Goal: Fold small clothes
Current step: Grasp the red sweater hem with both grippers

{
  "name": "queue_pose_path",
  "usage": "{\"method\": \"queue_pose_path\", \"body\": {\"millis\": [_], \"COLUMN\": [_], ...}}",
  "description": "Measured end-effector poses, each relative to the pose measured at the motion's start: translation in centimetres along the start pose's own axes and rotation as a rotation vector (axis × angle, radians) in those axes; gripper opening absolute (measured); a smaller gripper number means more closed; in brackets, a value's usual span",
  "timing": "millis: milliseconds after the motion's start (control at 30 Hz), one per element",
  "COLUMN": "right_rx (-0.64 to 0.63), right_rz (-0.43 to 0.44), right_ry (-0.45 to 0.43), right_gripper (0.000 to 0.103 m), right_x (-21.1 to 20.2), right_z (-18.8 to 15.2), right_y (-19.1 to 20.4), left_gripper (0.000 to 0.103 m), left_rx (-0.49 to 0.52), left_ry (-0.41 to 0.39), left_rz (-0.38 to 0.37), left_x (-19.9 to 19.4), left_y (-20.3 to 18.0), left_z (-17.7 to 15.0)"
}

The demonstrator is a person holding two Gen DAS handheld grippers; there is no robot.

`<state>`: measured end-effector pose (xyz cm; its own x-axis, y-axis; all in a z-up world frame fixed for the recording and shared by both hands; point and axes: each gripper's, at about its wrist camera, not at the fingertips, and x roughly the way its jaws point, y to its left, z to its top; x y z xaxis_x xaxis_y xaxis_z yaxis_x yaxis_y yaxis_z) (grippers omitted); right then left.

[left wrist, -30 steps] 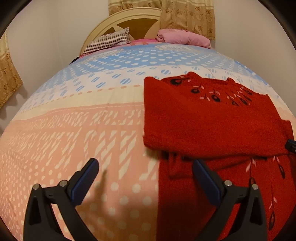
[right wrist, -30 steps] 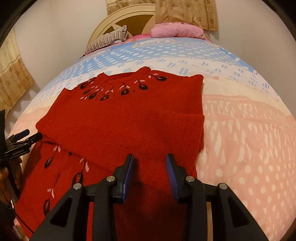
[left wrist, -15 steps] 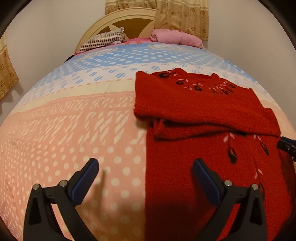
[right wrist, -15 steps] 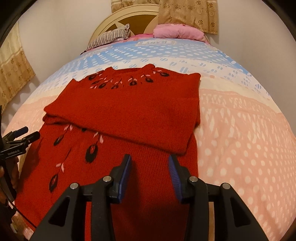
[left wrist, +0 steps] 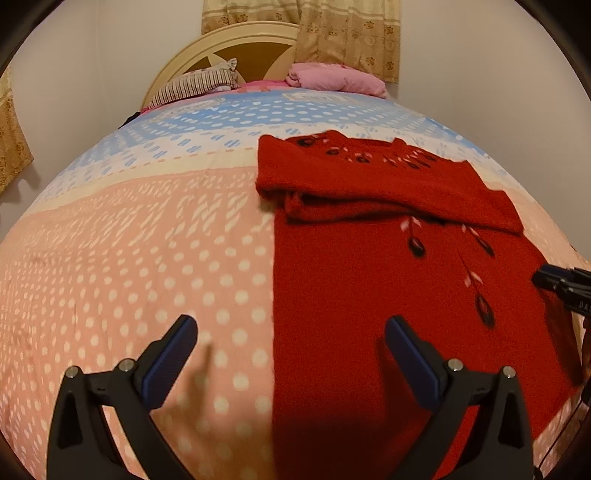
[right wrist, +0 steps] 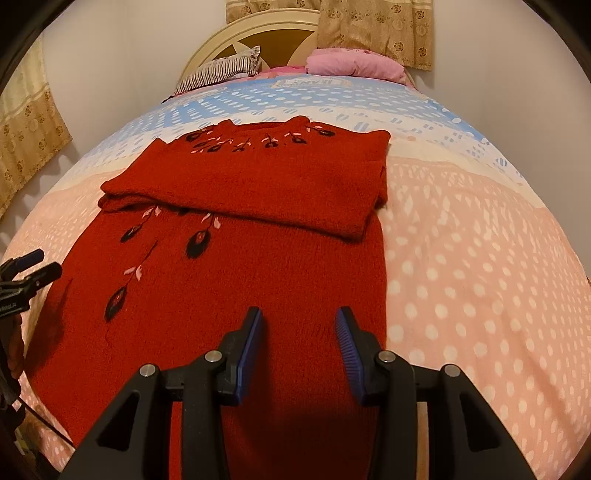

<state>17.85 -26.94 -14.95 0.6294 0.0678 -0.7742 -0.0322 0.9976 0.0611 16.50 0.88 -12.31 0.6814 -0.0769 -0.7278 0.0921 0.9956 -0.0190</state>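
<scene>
A red knitted sweater (left wrist: pixel 369 295) with dark flower embroidery lies flat on the bedspread (left wrist: pixel 147 240), neckline far from me. Its sleeves (right wrist: pixel 258 184) are folded across the chest in a thick band. In the left wrist view my left gripper (left wrist: pixel 290 332) is open wide and straddles the sweater's left edge, one finger over bedspread, one over red knit. My right gripper (right wrist: pixel 299 321) is open with a narrower gap above the lower body of the sweater (right wrist: pixel 240 258), near its right edge; nothing is between its pads. Each gripper also shows at the other view's edge.
A striped pillow (left wrist: pixel 199 83) and a pink pillow (left wrist: pixel 332 77) lie against the cream headboard (left wrist: pixel 229 40) at the far end. Patterned curtains (left wrist: pixel 351 33) hang behind it. A hand and a cable (right wrist: pixel 14 354) show at the left edge of the right wrist view.
Both grippers have drawn back from the folded sleeve band toward the near hem, so more of the sweater's lower body shows. The right jaws stand slightly wider.
</scene>
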Motion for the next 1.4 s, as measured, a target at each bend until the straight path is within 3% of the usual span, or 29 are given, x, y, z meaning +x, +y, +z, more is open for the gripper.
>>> {"method": "queue_pose_path", "body": {"millis": [567, 867, 1200, 1400], "right_rx": [0.014, 0.008, 0.117, 0.144], "right_rz": [0.012, -0.002, 0.034, 0.091], "right_ry": [-0.017, -0.017, 0.0, 0.001], "right_gripper": [0.044, 0.044, 0.044, 0.044], "right_x": [-4.8, -7.2, -9.2, -9.0], "right_z": [-6.4, -9.5, -13.0, -13.2], "right_y": [-0.1, 0.0, -2.2, -1.8], "left_gripper": [0.1, 0.09, 0.066, 0.069], "left_rx": [-0.028, -0.016, -0.013, -0.022], "left_ry": [0.036, 0.027, 0.022, 0.026], "left_rz": [-0.046, -0.067, -0.1, -0.095], "left_x": [-2.8, -4.3, -5.2, -5.0], "left_y": [1.0, 0.7, 0.1, -0.3], "left_z": [-6.3, -8.0, -8.3, -8.4]}}
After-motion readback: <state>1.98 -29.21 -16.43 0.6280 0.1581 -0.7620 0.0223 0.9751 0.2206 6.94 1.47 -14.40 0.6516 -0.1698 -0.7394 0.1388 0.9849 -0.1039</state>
